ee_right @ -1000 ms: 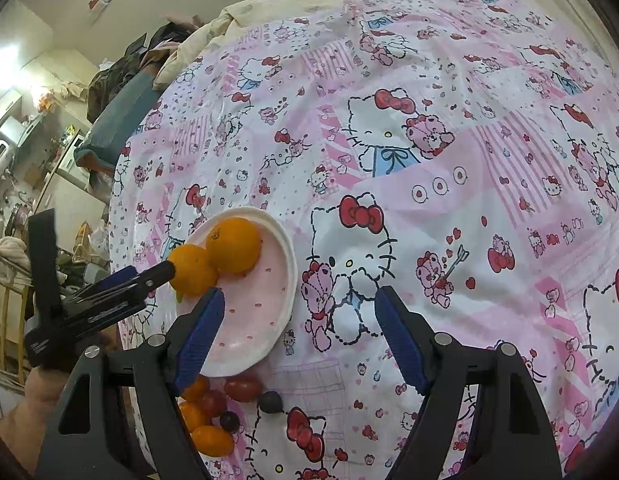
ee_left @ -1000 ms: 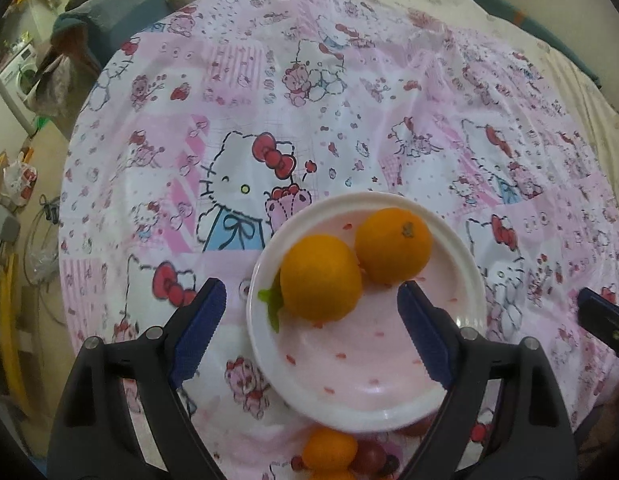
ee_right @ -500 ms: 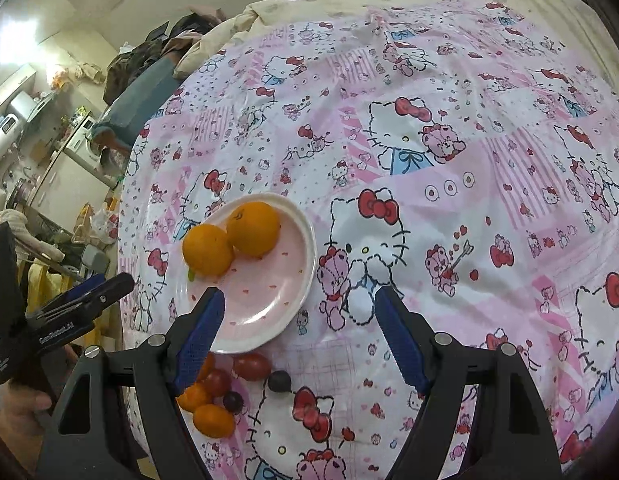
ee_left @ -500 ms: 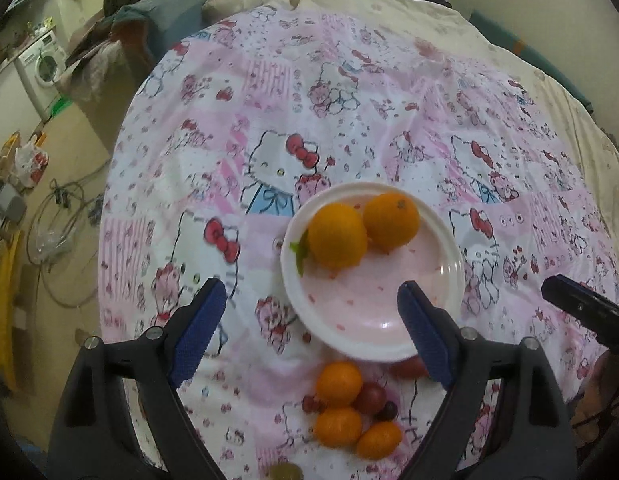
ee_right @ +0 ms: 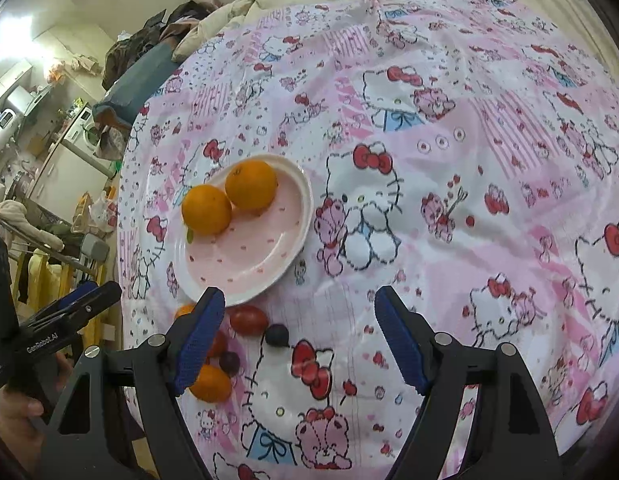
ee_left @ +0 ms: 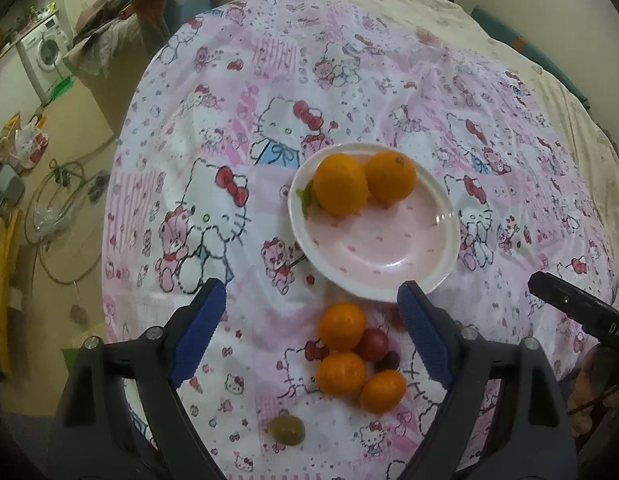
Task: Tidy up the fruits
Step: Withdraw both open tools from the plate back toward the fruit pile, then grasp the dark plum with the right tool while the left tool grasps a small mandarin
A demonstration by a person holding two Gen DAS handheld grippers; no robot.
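Left gripper (ee_left: 311, 330): I have its jaws spread wide, blue pads facing each other, nothing between them, pointed steeply downward. Right gripper (ee_right: 299, 340): my jaws likewise wide apart and empty, angled down. Left hand (ee_right: 17, 420): seen in my right wrist view at lower left, wrapped around the left gripper's handle.

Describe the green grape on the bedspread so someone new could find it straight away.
Start at the pink plate on the cartoon-cat bedspread. Just below it lies a cluster of small oranges and dark grapes. The green grape sits alone below that cluster, the only pale green fruit.
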